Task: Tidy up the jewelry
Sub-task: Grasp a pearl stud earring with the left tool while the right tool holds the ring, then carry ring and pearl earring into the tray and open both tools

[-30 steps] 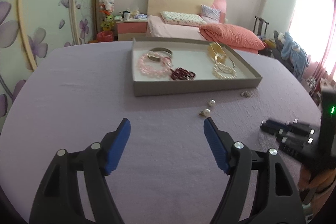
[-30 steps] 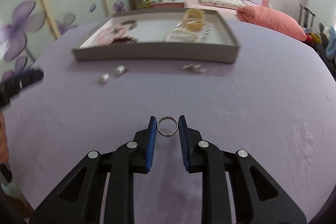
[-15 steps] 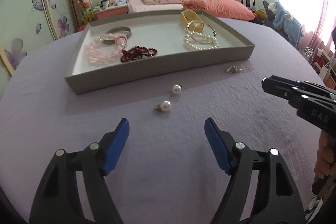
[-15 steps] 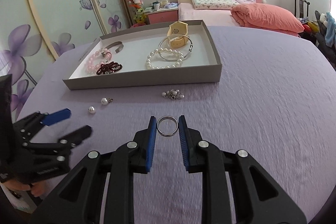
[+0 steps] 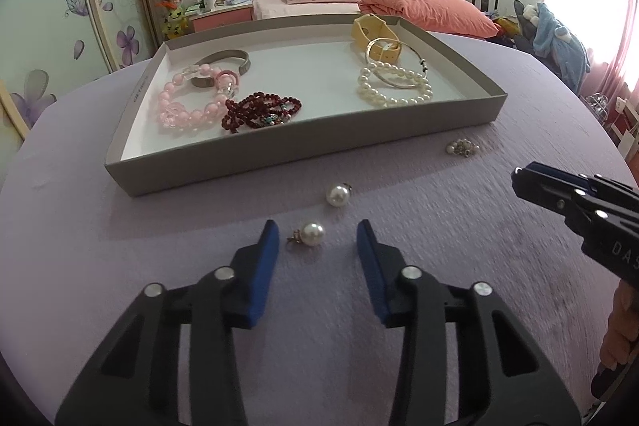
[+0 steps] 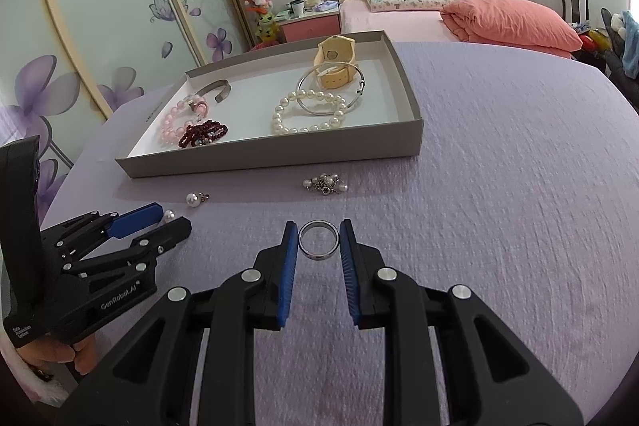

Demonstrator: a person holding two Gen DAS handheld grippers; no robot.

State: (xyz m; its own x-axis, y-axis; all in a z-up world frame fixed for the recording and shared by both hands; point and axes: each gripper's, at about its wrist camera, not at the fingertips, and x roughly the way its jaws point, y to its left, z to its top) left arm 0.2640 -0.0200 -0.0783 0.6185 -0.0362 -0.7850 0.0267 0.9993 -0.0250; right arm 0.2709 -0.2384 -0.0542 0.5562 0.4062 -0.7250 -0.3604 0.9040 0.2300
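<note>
My left gripper (image 5: 313, 232) is open, its blue pads on either side of a pearl earring (image 5: 311, 235) that lies on the purple tablecloth. A second pearl earring (image 5: 338, 195) lies just beyond it. My right gripper (image 6: 318, 238) is shut on a silver ring (image 6: 318, 245) and holds it above the cloth. A grey tray (image 5: 279, 146) behind the earrings holds a pink bead bracelet (image 5: 183, 106), a dark red bracelet (image 5: 259, 108), a pearl bracelet (image 5: 393, 88), a bangle and a yellow watch (image 5: 377, 34). A small pearl cluster brooch (image 6: 325, 183) lies in front of the tray.
The left gripper also shows in the right wrist view (image 6: 131, 226), low at the left. The right gripper also shows in the left wrist view (image 5: 575, 198), at the right edge. A bed with a salmon quilt (image 5: 423, 10) stands behind the table.
My left gripper has moved forward and narrowed its opening around the near pearl earring. My right gripper still holds the ring and has drifted slightly.
</note>
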